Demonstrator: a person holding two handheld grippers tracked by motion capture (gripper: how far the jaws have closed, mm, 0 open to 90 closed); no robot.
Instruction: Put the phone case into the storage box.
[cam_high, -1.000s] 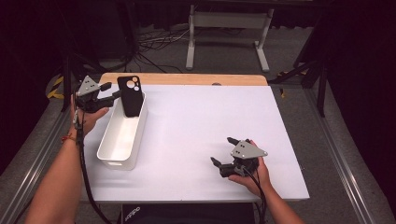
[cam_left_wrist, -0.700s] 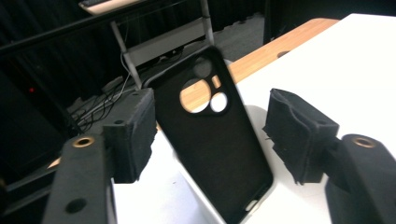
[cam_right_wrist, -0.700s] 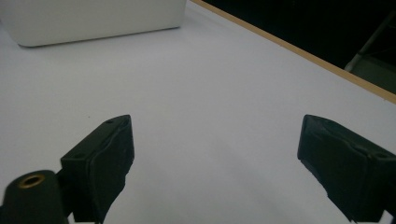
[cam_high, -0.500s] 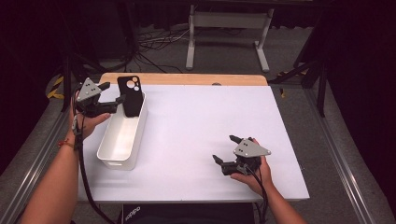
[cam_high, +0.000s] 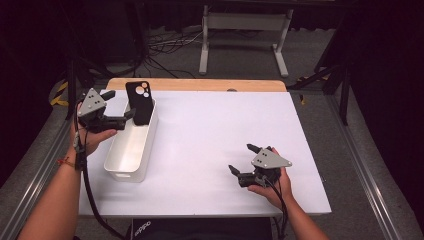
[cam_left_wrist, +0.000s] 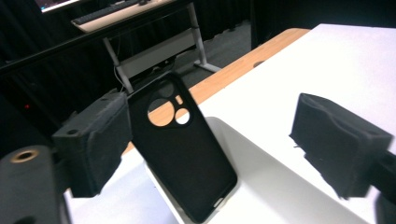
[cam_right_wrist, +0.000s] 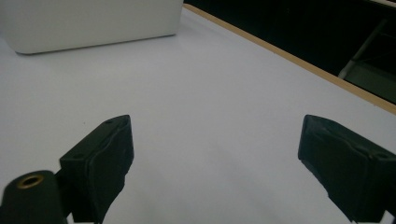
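White desk (cam_high: 210, 135) before dark room. Black soft-plastic phone case (cam_left_wrist: 184, 144) leaning upright in white oblong plastic bin (cam_high: 131, 150); left gripper (cam_left_wrist: 205, 140) jaws just opened, spread, case between. Right gripper (cam_high: 241, 164) jaws spread, empty. Probably light, flexible, slippery; best pinched at long edges.

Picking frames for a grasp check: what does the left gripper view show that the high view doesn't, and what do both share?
Left gripper view alone: a near look at the gap between the phone case and the right pad, and a keyboard on a far desk.

High view alone: both hands, the whole white bin, the right tool, open over bare table.

Both: the case leaning in the bin, the left tool open.
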